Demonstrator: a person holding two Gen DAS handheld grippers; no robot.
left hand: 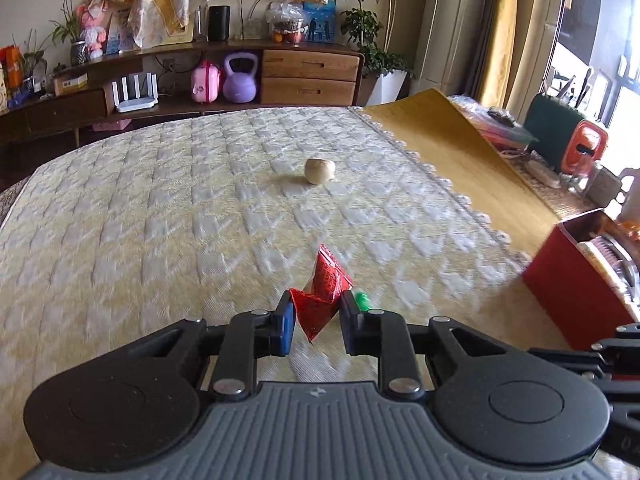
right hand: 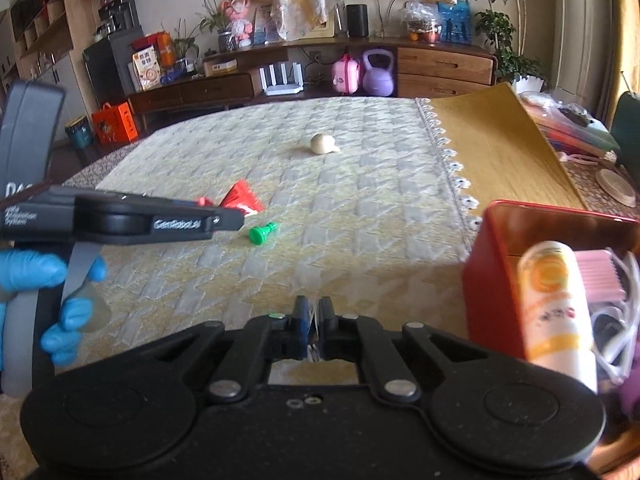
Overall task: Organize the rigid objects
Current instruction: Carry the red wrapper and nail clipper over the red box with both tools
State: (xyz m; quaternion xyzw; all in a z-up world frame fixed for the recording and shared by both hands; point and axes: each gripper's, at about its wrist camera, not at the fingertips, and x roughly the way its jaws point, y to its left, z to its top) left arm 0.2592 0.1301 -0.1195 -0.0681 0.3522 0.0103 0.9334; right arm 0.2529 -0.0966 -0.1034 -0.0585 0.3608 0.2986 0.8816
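Up close, the left wrist view shows the left gripper (left hand: pixel 318 320) with its 2 fingers clamped on a red packet (left hand: pixel 320 292), which sticks up and forward from between the blue pads (left hand: pixel 287 322). Just beyond the right finger a bit of a green piece (left hand: pixel 362 300) peeks out, mostly hidden by that finger. Only the right wrist view shows this green piece (right hand: pixel 262 233) whole: a small pawn-like shape lying on its side on the quilted cloth (right hand: pixel 360 208), just right of the left gripper's tip and near the red packet (right hand: pixel 242 198). That view also shows the left gripper (right hand: pixel 230 218) from the side, held by a hand in a blue glove (right hand: pixel 60 300). The right gripper (right hand: pixel 315 320) has its fingers nearly together, with only a thin slit between them; something pale shows in the slit, but I cannot tell what it is or whether it is gripped. Well ahead of both pairs of fingers lies a cream-coloured lump (left hand: pixel 319 170) on the cloth. To the right of the fingers stands a red box (right hand: pixel 496 264); the right wrist view looks into it and shows a white and orange bottle (right hand: pixel 554 308) leaning inside, while the left wrist view shows mostly its outer wall.
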